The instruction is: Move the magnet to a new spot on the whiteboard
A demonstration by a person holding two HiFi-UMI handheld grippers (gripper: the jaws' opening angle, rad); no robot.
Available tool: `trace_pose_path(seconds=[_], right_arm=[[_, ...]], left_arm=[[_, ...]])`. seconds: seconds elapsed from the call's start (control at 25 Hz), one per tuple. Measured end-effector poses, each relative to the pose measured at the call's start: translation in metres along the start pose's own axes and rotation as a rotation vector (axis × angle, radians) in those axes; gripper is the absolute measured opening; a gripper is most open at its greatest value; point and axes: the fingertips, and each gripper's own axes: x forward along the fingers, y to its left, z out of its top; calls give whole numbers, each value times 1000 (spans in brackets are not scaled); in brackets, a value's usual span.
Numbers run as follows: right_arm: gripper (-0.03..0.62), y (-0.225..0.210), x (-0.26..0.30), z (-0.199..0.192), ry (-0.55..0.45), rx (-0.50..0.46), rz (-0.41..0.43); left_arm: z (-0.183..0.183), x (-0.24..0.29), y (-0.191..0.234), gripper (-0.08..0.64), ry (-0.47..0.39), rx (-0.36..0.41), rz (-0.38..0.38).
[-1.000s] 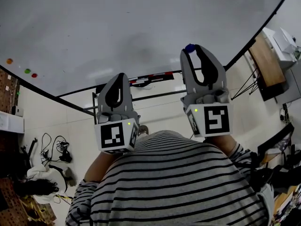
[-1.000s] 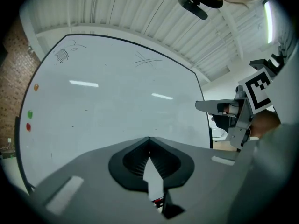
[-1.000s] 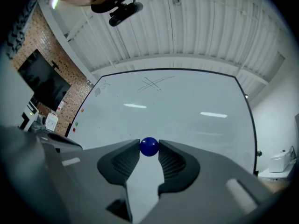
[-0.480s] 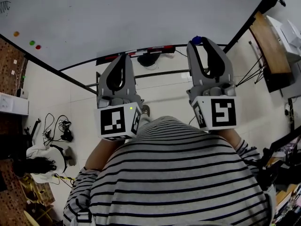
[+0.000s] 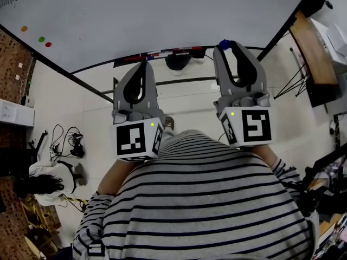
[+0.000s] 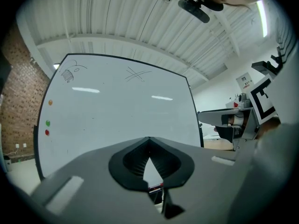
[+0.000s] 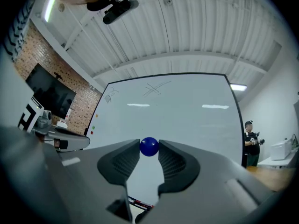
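Right claw (image 5: 226, 49) pinches blue magnet (image 7: 149, 146) at its tips, clear of whiteboard (image 7: 187, 120): small, light, hard, probably slippery. Left claw (image 6: 149, 141) closed, empty.

Grey left gripper (image 5: 143, 65), right gripper (image 5: 227, 46); black-padded jaws; black-and-white marker cubes (image 5: 135, 140); striped shirt (image 5: 200, 210)

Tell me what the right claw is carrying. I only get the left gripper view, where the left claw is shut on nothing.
Observer: The right claw is shut on a small round blue magnet, pinched at the tips.
Operator: Is it on the board yet?
Observer: No. In the right gripper view the whole white whiteboard shows well beyond the magnet.
Operator: Anyone near the board?
Observer: A person in dark clothes stands just past its right edge.
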Motion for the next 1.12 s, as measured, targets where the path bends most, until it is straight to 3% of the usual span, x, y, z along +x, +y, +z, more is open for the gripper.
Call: trace_pose_path(seconds=[0.32,0.6,0.76,1.12], right_arm=[[124,-2,16,-14,44,-6,12],[124,-9,72,-6,3,-25,4],[124,-31,115,8,-39,-112,-76],[124,-72,233,26,-88,-192,-215]], left_arm=[[-10,8,14,15,35,-9,32],[-15,42,51,15,59,-36,58],[-10,69,80,15,46,-39,47],[-16,125,167,15,49,-55,45]])
